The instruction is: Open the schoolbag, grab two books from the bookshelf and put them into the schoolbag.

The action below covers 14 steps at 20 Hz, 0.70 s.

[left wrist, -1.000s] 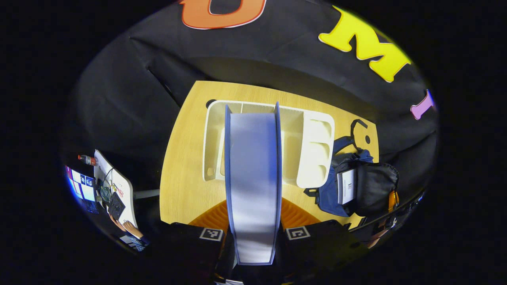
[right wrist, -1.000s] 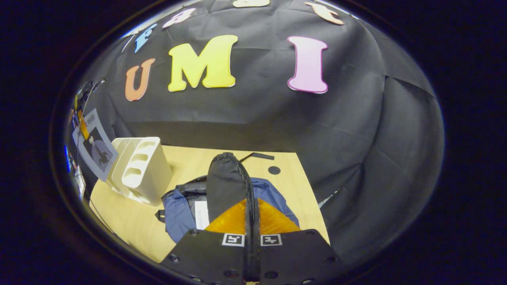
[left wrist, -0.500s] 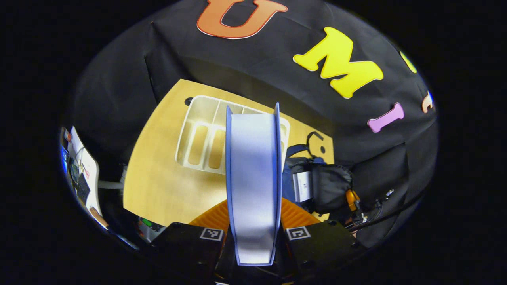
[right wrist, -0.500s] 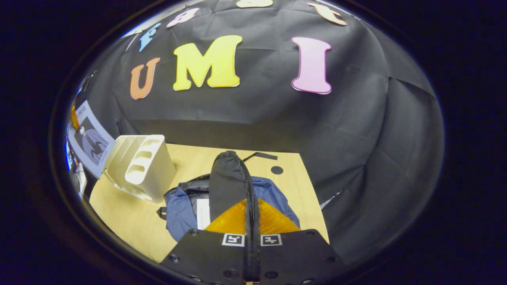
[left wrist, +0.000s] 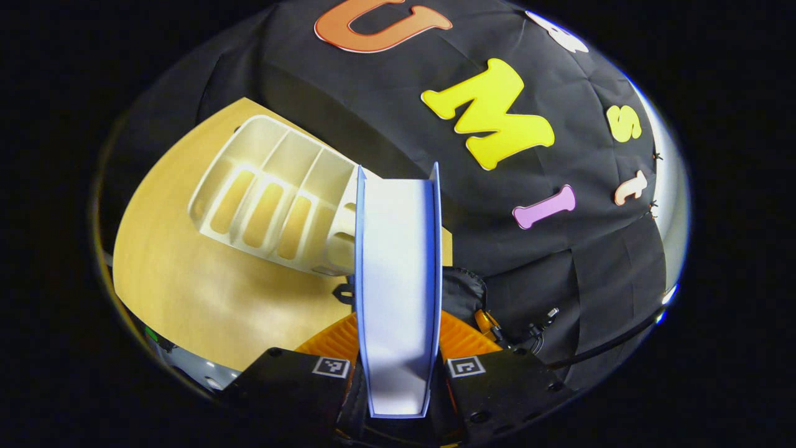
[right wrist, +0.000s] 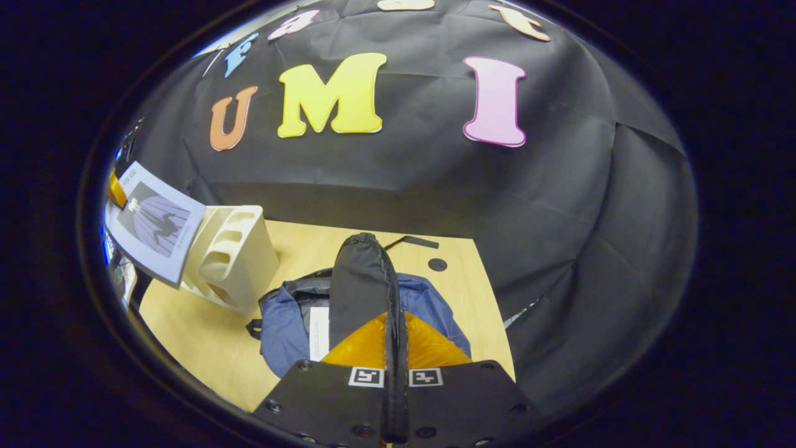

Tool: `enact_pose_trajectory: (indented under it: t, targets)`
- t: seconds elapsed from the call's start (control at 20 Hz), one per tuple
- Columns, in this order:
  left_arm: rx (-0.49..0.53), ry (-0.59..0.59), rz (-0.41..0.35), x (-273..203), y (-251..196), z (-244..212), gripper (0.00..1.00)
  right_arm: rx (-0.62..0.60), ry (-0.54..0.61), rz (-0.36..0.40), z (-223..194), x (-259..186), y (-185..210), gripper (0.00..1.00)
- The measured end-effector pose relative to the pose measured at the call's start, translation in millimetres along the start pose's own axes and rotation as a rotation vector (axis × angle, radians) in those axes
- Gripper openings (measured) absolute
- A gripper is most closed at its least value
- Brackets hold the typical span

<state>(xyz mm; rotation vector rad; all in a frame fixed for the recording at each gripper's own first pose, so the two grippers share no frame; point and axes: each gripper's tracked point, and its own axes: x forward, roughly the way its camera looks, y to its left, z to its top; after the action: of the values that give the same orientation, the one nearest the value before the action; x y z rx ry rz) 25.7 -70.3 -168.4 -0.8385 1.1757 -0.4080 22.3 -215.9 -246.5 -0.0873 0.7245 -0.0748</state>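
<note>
Currently: my left gripper (left wrist: 398,348) pinches second book (left wrist: 398,274), frame centre; my right gripper (right wrist: 395,373) pinches schoolbag (right wrist: 286,323) flap (right wrist: 360,292) open. First book (right wrist: 319,333) inside, lower centre. Bookshelf (left wrist: 273,193) upper left. Insertion remains.

Left gripper (left wrist: 398,348), lower centre of the left gripper view: black body plates, each marked with a square black-and-white tag; ribbed orange fingers (left wrist: 329,339) behind. Right gripper (right wrist: 395,354), bottom centre of the right gripper view: black plates fastened with round screws, paired tags, smooth orange fingers (right wrist: 364,345).
</note>
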Motion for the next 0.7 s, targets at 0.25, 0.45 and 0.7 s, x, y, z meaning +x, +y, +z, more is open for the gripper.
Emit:
enact_pose_trajectory:
  t: [0.25, 0.45, 0.7]
  targets:
    - [-0.016, 0.079, -0.032, 69, -13, -51, 0.43, 0.014, 0.006, 0.02, -2, 2, 1, 0.0]
    - [0.012, 0.103, -0.016, 123, -11, -77, 0.43, 0.053, 0.008, 0.042, 0, -1, -3, 0.0]
    - [-0.053, 0.111, -0.056, 169, -13, -86, 0.43, 0.043, -0.004, 0.038, 10, -6, -10, 0.0]
